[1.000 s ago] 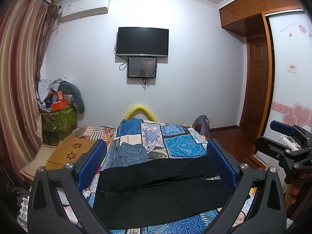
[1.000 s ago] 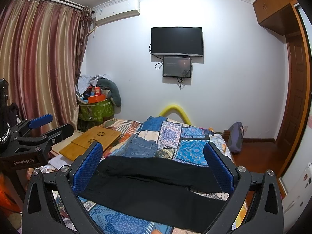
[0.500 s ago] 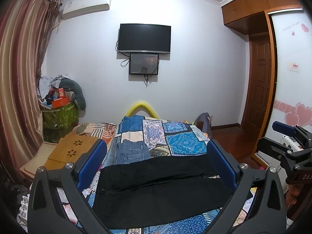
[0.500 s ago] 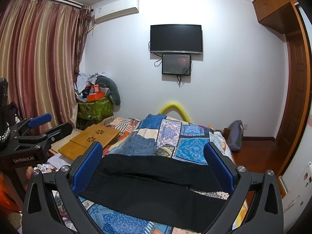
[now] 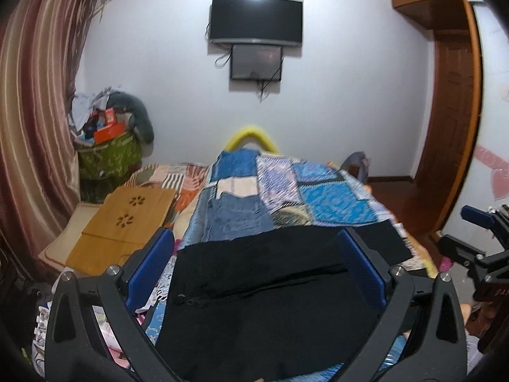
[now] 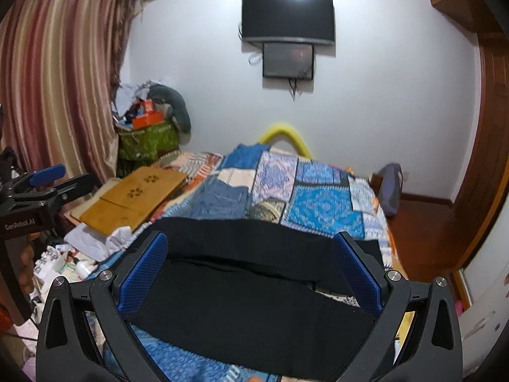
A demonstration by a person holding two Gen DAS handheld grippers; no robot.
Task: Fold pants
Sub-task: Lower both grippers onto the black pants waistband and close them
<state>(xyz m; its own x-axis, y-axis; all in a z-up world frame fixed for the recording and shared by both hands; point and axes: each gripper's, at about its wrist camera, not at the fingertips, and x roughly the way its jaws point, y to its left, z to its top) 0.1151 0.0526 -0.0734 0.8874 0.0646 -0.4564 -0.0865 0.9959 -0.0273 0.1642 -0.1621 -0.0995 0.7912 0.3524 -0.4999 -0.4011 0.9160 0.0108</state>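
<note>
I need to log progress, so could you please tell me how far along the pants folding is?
Done: the black fabric pants lie spread flat across the blue patchwork bedspread. In hand: nothing; the left gripper and right gripper are both open above them. Left: every fold, since no crease shows yet.

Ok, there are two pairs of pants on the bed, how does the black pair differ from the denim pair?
The black pants lie near the grippers, spread wide across the patchwork quilt; the blue jeans lie farther back. The black pants show both legs laid out at length, with a button at the waist end; the blue jeans look already folded into a compact rectangle. Both rest flat on the quilt, ungripped.
</note>
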